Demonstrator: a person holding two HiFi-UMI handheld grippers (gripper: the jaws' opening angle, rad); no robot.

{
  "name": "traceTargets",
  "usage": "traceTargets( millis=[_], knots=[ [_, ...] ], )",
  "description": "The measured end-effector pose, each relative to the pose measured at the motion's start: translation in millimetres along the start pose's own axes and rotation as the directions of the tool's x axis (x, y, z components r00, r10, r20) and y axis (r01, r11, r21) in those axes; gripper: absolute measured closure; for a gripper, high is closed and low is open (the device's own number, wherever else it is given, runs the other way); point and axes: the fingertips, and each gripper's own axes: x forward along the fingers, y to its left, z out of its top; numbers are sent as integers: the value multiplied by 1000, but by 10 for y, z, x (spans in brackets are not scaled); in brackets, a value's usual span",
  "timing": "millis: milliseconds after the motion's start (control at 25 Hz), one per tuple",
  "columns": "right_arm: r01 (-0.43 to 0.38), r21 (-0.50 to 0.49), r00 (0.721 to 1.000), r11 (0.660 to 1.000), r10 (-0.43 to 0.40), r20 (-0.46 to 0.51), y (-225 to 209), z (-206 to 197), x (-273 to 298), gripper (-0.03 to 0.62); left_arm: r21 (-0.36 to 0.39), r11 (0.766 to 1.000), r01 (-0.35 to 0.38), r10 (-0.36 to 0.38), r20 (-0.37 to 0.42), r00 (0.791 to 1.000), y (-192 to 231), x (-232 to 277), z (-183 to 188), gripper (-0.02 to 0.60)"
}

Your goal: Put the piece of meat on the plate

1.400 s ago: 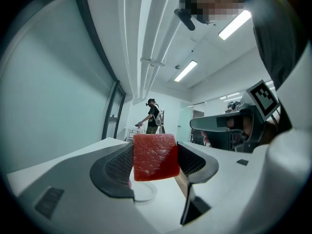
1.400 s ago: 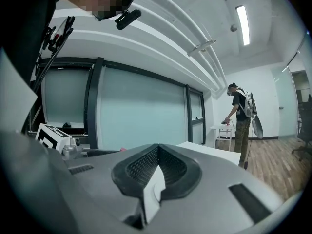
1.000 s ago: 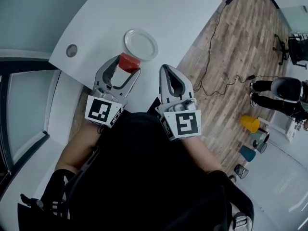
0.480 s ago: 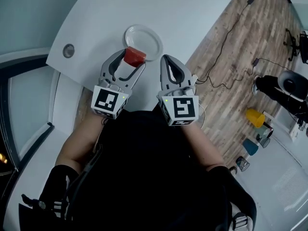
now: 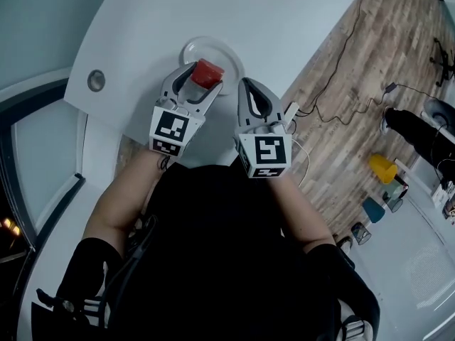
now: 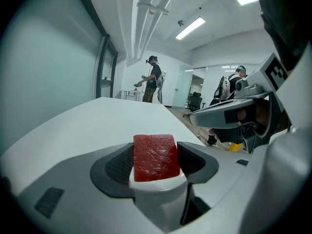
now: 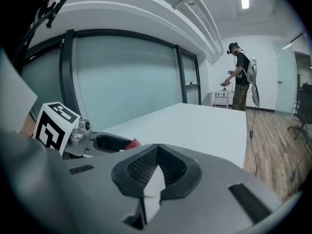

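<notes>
Now that the left gripper [image 5: 202,78] has brought the pinched piece of meat [image 5: 208,72] over the white plate [image 5: 226,49] by the table's [image 5: 249,20] near edge, release looks next; the right gripper [image 5: 249,88] sits closed, empty.

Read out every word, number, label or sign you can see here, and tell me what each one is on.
No readable text anywhere.
On the left gripper, the marker cube: a black-and-white square pattern, no letters or digits.
On the right gripper, the marker cube: the same kind of pattern, no letters.
The piece of meat, plate and table: no print visible.
</notes>
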Motion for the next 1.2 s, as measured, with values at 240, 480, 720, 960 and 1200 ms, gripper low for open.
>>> traceTargets(
  millis=[240,480,720,960,1200],
  knots=[
    [8,31,999,999,-6,-34,-77,-127,159,591,2,999,32,-31,-105,994,12,209,-139,301],
    [-4,59,998,998,8,-68,-66,-242,190,591,51,998,29,-19,-184,983,12,272,-214,301],
    [-8,88,997,996,16,-81,-170,-293,263,591,119,992,36,-6,-250,968,18,404,-235,301],
    [-5,89,998,996,10,-56,-239,-271,244,591,122,992,17,9,-210,978,17,421,-161,301],
    [-2,55,1000,998,2,4,-195,-58,50,591,147,989,-10,26,-108,994,-63,254,160,301]
  ],
)
